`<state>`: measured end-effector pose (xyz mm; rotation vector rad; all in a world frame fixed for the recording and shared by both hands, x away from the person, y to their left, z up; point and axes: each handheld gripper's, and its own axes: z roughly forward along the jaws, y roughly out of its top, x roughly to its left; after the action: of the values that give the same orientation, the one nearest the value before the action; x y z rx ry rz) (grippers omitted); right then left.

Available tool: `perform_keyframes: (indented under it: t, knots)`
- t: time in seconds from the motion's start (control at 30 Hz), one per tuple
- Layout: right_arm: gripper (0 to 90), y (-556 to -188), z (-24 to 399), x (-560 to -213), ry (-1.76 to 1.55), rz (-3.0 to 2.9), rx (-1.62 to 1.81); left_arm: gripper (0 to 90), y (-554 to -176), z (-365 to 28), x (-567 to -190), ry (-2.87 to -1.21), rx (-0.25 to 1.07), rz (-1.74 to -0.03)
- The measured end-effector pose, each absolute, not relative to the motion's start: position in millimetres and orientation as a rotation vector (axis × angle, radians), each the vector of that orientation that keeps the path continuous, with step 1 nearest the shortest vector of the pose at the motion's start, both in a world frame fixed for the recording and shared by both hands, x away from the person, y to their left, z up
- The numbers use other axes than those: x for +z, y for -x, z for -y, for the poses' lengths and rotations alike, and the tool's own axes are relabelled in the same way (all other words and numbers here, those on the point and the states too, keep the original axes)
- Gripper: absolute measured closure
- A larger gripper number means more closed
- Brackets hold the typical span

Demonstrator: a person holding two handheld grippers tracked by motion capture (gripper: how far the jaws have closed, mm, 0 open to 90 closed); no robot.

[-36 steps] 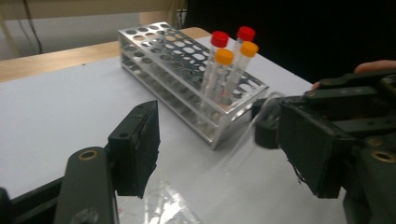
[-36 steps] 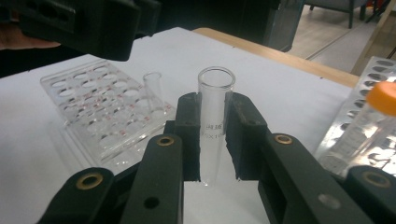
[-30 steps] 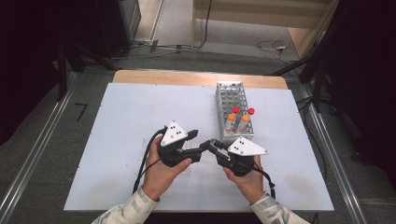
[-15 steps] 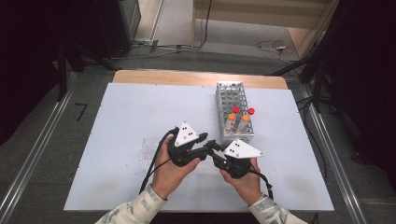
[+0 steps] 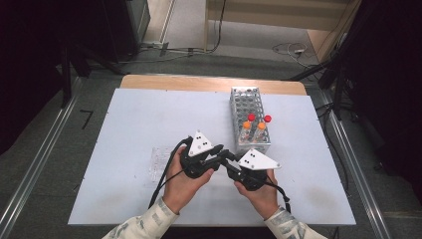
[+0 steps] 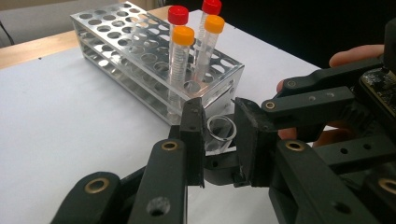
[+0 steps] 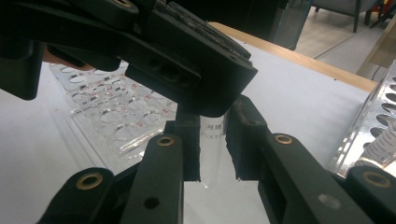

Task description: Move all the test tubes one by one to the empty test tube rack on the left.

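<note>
- both grippers meet low over the surface (image 5: 124,149), near the person
- left gripper (image 6: 219,135) fingers just closed, clamped on the clear tube (image 6: 219,129)
- right gripper (image 7: 212,140) fingers pinch that tube's other end
- metal rack (image 5: 249,107) with four capped tubes (image 5: 256,125) just behind

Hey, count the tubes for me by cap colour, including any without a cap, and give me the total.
Red-capped tubes: 2
Orange-capped tubes: 2
Uncapped tube between both grippers' jaws: 1
Total: 5 tubes
</note>
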<state>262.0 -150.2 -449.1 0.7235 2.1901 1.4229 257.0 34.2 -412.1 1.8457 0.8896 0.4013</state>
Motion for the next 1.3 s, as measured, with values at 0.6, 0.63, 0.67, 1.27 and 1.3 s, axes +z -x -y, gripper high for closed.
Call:
perform_keyframes:
  t: [0.6,0.63,0.67,1.27,1.3]
  knots:
    - [31.1,-252.3,158.6,-439.3,-0.709,-2.207,1.602,77.3,-251.0,-52.8,-394.0,-1.773,0.396,-0.887]
    - [28.2,-251.4,159.3,-438.6,-0.702,-2.211,1.610,77.4,-250.4,-54.7,-392.7,-1.769,0.397,-0.887]
    - [26.4,-250.6,160.1,-438.1,-0.696,-2.215,1.617,77.3,-249.9,-56.6,-391.1,-1.762,0.396,-0.889]
    - [17.9,-266.0,191.2,-442.4,-0.837,-2.148,1.563,77.3,-244.9,-105.8,-373.6,-1.743,0.458,-0.994]
    - [18.0,-266.6,192.0,-442.4,-0.838,-2.150,1.557,77.3,-245.5,-107.5,-373.6,-1.740,0.459,-1.000]
